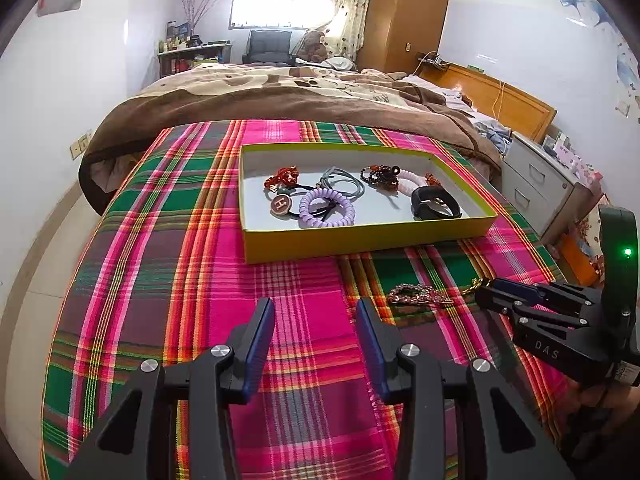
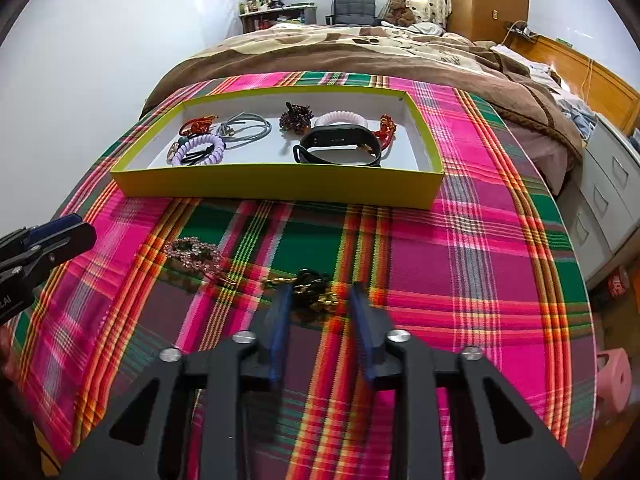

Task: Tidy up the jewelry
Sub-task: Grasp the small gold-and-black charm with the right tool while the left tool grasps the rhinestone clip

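On the plaid cloth before the yellow box (image 2: 276, 188), the right gripper (image 2: 318, 300) stands half-closed around a loose, light, snag-prone black-and-gold chain bracelet (image 2: 310, 285), best pinched mid-bunch; the left gripper (image 1: 316, 312) gapes empty.

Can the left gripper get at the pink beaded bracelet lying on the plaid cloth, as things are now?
Probably yes. The left gripper is open and empty, and only bare plaid cloth separates it from the pink beaded bracelet. The right gripper sits just beyond.
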